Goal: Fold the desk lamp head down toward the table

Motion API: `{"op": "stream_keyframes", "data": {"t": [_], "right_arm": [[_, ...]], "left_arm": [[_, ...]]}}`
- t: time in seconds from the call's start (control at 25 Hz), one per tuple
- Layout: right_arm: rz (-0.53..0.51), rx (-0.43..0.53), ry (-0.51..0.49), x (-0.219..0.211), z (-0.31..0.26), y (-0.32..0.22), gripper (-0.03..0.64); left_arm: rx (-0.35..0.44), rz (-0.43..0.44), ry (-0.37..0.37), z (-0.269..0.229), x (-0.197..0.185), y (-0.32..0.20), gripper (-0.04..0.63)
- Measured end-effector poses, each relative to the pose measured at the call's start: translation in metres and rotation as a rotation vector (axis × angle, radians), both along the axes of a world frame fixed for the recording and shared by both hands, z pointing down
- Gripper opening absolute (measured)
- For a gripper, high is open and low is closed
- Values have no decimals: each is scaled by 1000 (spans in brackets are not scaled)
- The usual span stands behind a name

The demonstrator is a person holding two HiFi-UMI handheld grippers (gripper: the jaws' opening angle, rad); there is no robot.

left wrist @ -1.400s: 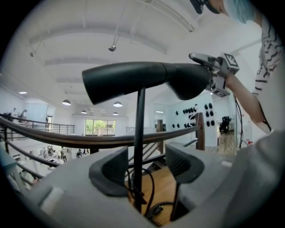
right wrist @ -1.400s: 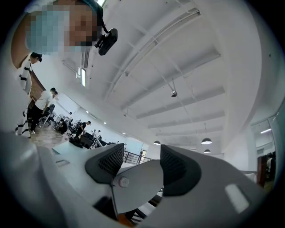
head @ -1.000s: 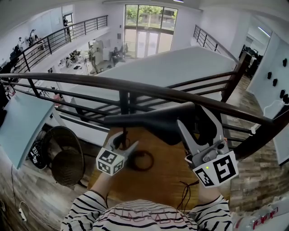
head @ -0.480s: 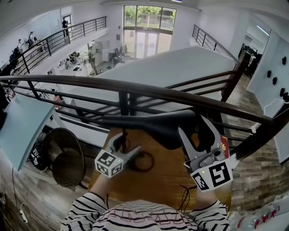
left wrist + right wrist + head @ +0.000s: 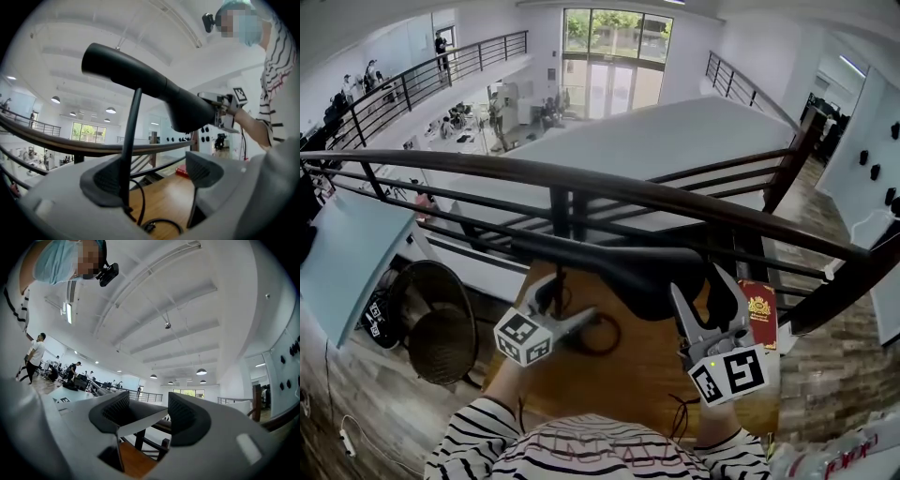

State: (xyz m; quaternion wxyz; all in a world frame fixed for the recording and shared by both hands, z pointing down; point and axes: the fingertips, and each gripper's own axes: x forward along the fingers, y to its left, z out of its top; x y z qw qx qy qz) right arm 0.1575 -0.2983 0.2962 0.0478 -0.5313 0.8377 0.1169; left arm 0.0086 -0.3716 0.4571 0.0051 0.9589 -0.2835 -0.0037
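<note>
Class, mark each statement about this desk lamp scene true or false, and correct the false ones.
1. The lamp head is white. False: it is black.
2. The table is wooden. True.
3. In the head view, a red booklet lies at the table's left side. False: it lies at the right side.
4. A fan stands left of the table. True.
5. A dark cord loops on the table. True.

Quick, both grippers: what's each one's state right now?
Left gripper: open, jaws just opening, lamp stem between them, unclamped.
Right gripper: closed on the lamp head, though jaws just eased wider.
</note>
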Motion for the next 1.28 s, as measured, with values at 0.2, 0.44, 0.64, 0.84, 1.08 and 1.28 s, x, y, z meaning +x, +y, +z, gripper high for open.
{"op": "stream_keyframes", "data": {"t": [0.2,0.44,0.64,0.84,1.08,1.28], "right_arm": [[-26,-124,-39,2,37,-5,255],[-59,-267,-65,-4,82,-15,241],[-112,-329,-177,-3,99,-19,245],[-135,-336,-220,-1,102,-20,249],[-134,-369,-204,-4,111,-23,249],[-135,-407,-169,-13,126,-26,238]], "left_arm": [[-4,-4,10,1,0,1,423],[-12,13,38,0,2,2,459],[-15,35,46,-1,4,5,472],[-16,49,47,-1,4,6,469],[-34,109,74,-2,4,8,470],[-55,165,128,-5,1,12,517]]}}
